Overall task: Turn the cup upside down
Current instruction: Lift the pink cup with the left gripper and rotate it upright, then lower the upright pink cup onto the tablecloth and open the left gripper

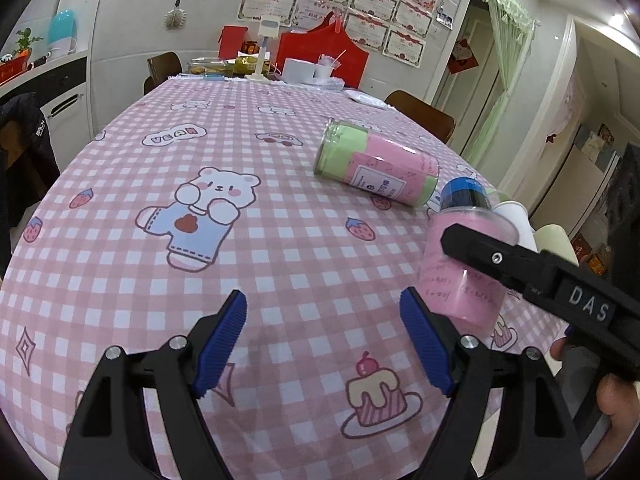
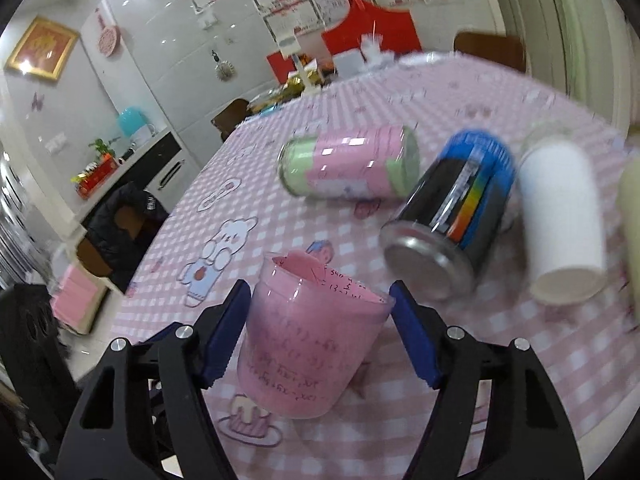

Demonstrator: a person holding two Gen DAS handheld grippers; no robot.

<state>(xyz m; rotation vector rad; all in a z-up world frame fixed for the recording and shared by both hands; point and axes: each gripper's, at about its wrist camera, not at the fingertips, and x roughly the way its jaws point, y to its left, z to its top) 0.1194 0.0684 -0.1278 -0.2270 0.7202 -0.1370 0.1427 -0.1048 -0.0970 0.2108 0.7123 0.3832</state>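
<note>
Pink cup [image 2: 310, 344] low centre of right wrist frame, pinched between right gripper [image 2: 318, 334] pads, left gripper [image 1: 322, 344] spread wide, holding nothing, over checked tablecloth [image 1: 280, 240].

Table [image 1: 120, 208] with pink checked cloth; pink-green jar [image 1: 376, 162], blue-black can [image 2: 456, 212] and white cup [image 2: 564, 224] lie on it.

The left claw [image 1: 322, 344] is hanging with its jaws spread wide, nothing between its blue pads [image 1: 220, 344]. The right claw [image 2: 318, 332] is closing its jaws on both sides of the pink cup [image 2: 308, 344], tilted.
</note>
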